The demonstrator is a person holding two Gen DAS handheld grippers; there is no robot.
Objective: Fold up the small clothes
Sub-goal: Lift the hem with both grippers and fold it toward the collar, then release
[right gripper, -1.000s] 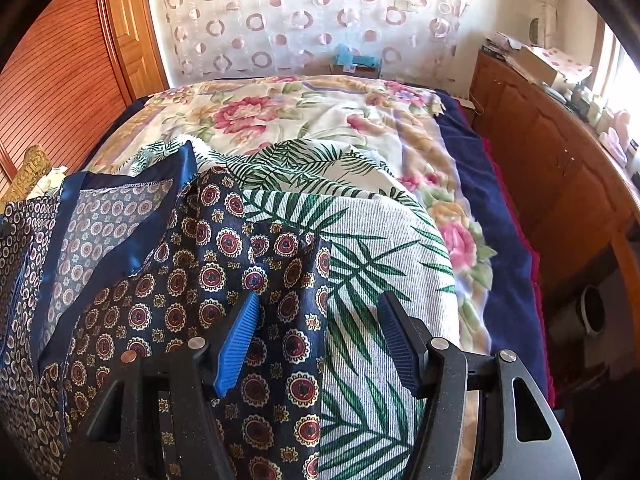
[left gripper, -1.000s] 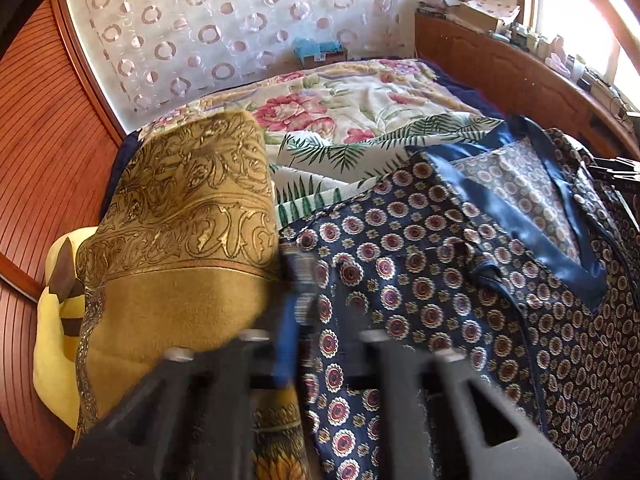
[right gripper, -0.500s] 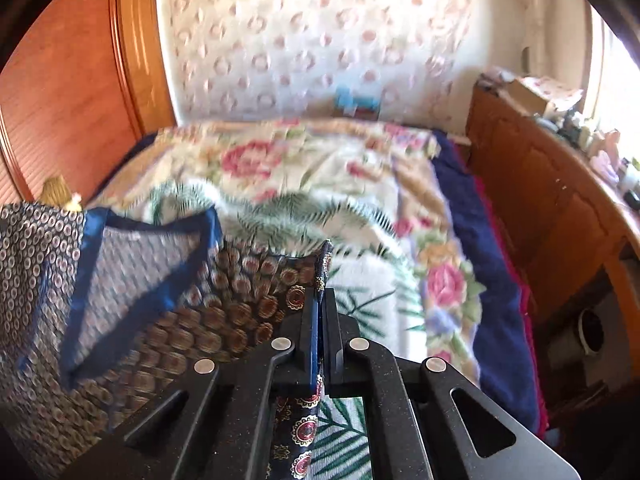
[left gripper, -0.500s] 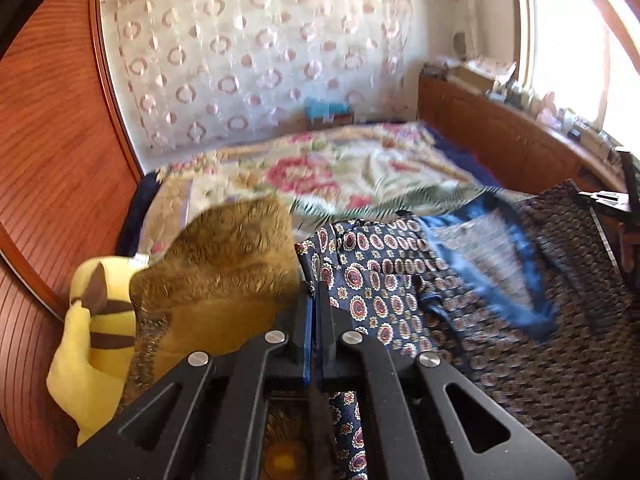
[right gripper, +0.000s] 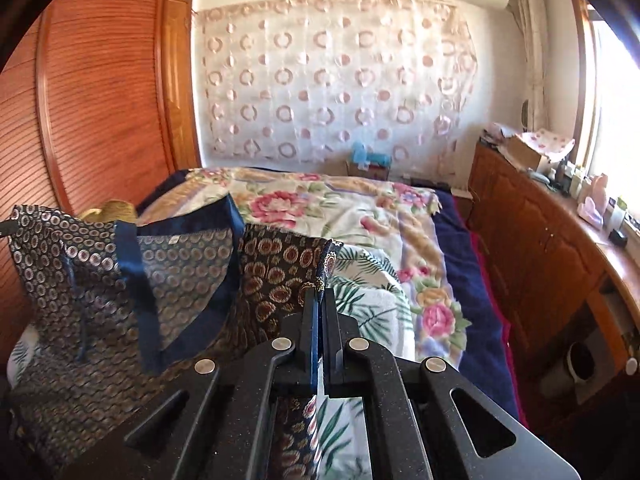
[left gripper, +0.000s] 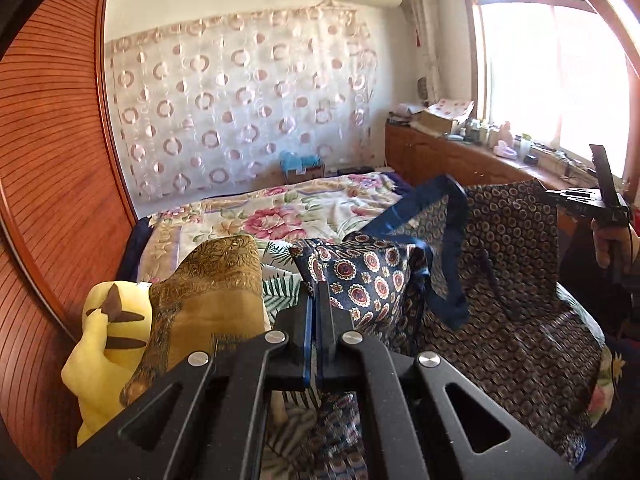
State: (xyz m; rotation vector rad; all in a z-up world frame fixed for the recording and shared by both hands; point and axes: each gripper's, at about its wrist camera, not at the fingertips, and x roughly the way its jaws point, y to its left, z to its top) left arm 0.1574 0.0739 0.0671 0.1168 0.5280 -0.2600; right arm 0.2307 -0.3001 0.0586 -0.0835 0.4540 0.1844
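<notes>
A navy garment (left gripper: 500, 280) printed with round medallions and edged with a blue satin band hangs stretched between my two grippers above the bed. My left gripper (left gripper: 318, 292) is shut on one corner of it. My right gripper (right gripper: 320, 296) is shut on the other corner; the garment (right gripper: 120, 280) spreads to its left. The right gripper also shows at the far right of the left wrist view (left gripper: 604, 196). The lower part of the garment sags onto the bed.
A floral bedspread (right gripper: 340, 208) covers the bed, with a palm-leaf cloth (right gripper: 368, 300) on it. A mustard gold cushion (left gripper: 208, 292) and a yellow plush toy (left gripper: 104, 340) lie at the left. A wooden wardrobe (left gripper: 48, 200) stands left, a cluttered wooden cabinet (right gripper: 540, 248) right.
Both grippers closed on the garment's corners and lifted it off the bed. The views rose from the bed surface toward the far wall.
</notes>
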